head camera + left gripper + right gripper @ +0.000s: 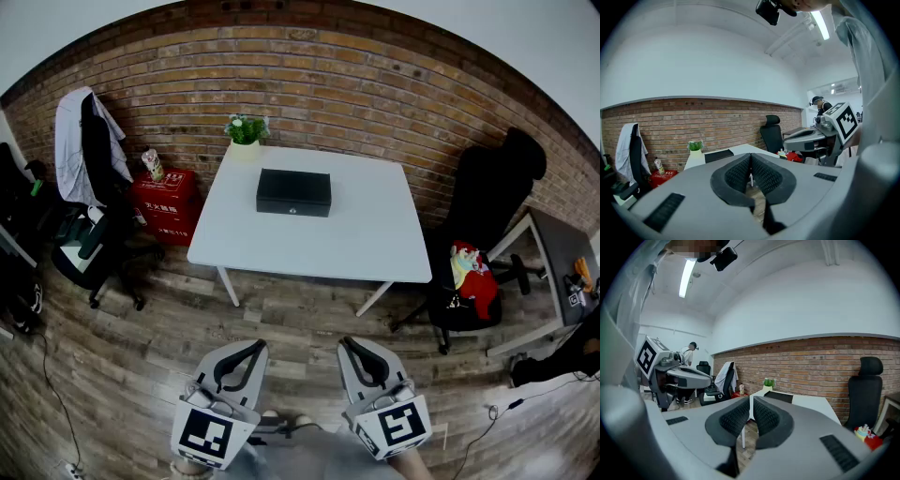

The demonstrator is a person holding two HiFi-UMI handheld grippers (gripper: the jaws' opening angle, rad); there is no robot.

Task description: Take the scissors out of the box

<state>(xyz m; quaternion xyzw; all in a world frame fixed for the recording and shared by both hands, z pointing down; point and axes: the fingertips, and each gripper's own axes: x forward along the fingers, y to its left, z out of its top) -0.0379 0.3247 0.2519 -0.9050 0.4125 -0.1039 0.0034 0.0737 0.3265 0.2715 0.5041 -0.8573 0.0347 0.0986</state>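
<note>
White table (366,234) bears the black box (293,191) well ahead of left gripper (259,346) and right gripper (348,343), both closed, empty; approach first, scissors presumably inside.

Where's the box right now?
In the head view the black box sits on the white table, left of centre toward the far edge, close to the potted plant at the far left corner by the brick wall.
</note>
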